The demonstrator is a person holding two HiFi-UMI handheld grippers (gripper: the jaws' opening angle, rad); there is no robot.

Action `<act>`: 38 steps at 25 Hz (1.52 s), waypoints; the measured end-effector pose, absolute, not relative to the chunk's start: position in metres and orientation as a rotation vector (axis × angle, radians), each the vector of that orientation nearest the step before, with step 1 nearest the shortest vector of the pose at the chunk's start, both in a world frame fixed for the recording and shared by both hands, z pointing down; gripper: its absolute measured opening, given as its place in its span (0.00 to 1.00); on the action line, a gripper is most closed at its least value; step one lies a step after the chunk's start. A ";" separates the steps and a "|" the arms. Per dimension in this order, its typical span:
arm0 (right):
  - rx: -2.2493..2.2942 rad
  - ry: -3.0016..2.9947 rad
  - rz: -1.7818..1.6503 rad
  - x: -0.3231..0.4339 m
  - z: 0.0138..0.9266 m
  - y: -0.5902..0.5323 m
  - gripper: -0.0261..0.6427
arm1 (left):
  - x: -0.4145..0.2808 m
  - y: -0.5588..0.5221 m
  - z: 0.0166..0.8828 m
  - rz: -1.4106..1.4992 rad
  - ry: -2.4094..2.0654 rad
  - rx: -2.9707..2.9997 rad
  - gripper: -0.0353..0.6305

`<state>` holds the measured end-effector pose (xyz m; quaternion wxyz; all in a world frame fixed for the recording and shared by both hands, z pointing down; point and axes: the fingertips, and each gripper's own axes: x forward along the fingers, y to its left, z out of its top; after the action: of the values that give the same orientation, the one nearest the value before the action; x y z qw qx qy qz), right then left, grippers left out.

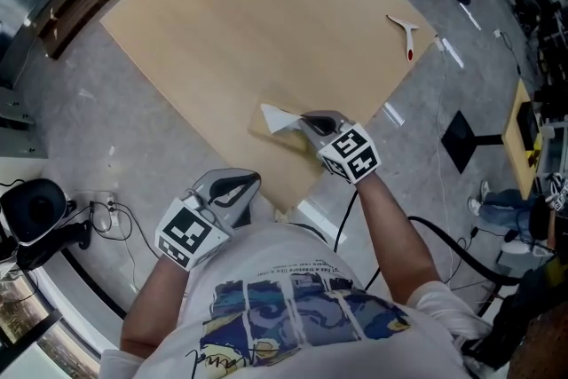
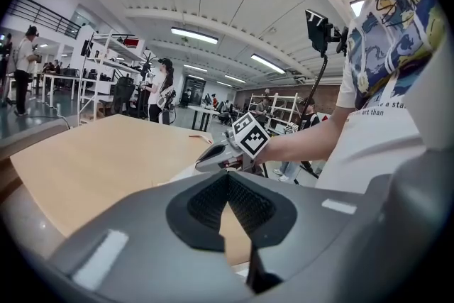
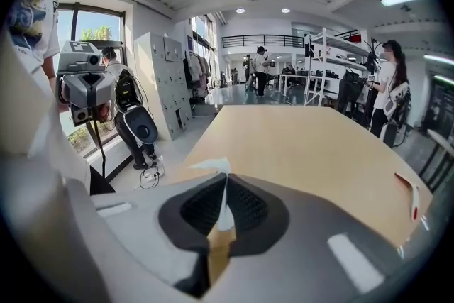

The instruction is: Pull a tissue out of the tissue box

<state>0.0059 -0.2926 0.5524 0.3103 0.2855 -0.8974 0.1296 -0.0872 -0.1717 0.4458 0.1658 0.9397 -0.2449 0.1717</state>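
My right gripper [image 3: 225, 184] has its jaws closed, pinching the white tissue [image 1: 279, 117], which stands peaked just above the box [image 1: 264, 136]; my left gripper [image 2: 227, 181], near the box, has its jaws closed and empty

With jaws closed, right gripper [image 1: 308, 122] reaches beyond left gripper [image 1: 250, 181].

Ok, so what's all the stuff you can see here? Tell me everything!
table: one, light wood, middle of the head view
tissue box: one, tan, by the table's near edge
tissue: one, white, poking up over the box
tool: one, white with a red tip, table's far right corner
black device: one, black, on the floor at left
right hand-held gripper: one, grey, shut on the tissue
left hand-held gripper: one, grey, shut and empty, beside the table's near corner
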 end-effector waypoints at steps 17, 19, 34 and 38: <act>0.756 -2.425 0.217 0.006 0.503 -0.287 0.04 | -0.077 -0.156 0.438 0.466 -0.735 2.699 0.06; 0.759 -2.435 0.202 0.004 0.495 -0.285 0.04 | -0.075 -0.156 0.435 0.457 -0.744 2.704 0.06; 0.751 -2.498 0.073 0.008 0.439 -0.260 0.04 | -0.054 -0.144 0.431 0.451 -0.765 2.707 0.06; 0.747 -2.509 0.043 0.015 0.427 -0.248 0.04 | -0.046 -0.139 0.430 0.440 -0.770 2.714 0.06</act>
<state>0.0145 -0.2485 0.4273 0.2587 0.2757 -0.9257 0.0158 -0.0457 -0.1386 0.4304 0.1428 0.9408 -0.2668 0.1527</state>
